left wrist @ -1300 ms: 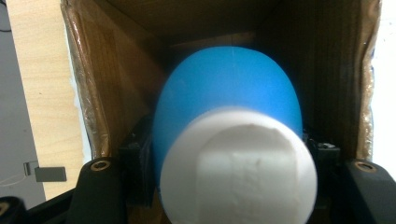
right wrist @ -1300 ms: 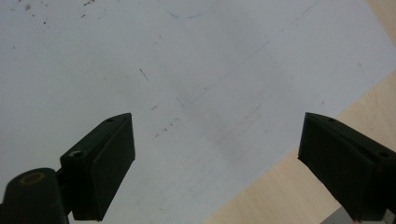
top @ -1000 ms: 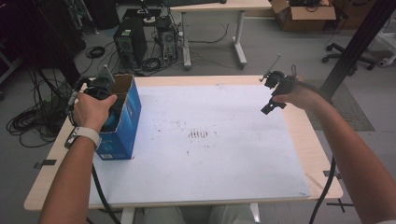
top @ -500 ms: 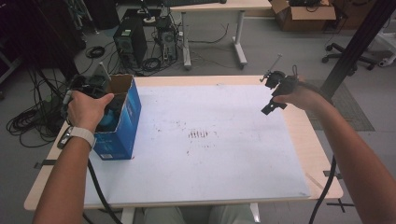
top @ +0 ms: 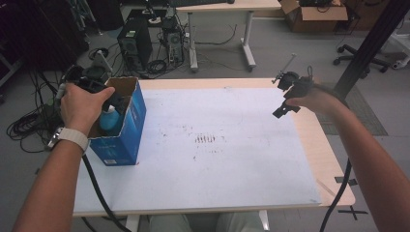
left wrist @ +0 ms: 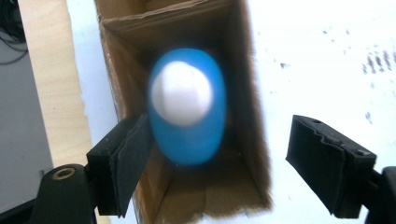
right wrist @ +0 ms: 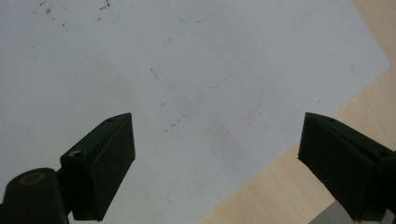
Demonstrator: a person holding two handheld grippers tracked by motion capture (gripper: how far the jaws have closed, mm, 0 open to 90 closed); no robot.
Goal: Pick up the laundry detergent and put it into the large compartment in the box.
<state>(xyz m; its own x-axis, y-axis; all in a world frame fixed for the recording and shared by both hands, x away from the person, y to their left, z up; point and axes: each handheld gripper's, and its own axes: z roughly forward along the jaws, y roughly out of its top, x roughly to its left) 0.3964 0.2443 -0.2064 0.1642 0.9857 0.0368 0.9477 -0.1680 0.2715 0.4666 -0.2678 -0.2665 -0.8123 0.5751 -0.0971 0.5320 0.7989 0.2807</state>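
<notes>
So the left claw (left wrist: 219, 158) has just been opening over the blue box (top: 126, 126) at the bench's (top: 333, 159) left edge, blue bottle (left wrist: 187, 105) loose between its jaws, while the right claw (right wrist: 217, 163) hangs wide, empty, above the open white sheet (top: 232, 145) near the right edge.

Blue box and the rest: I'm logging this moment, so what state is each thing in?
Blue box: upright on the table, top open.
Blue bottle: inside the box, white cap up, not gripped.
Left gripper: jaws just opened, above the box.
Right gripper: open, nothing between its jaws.
</notes>
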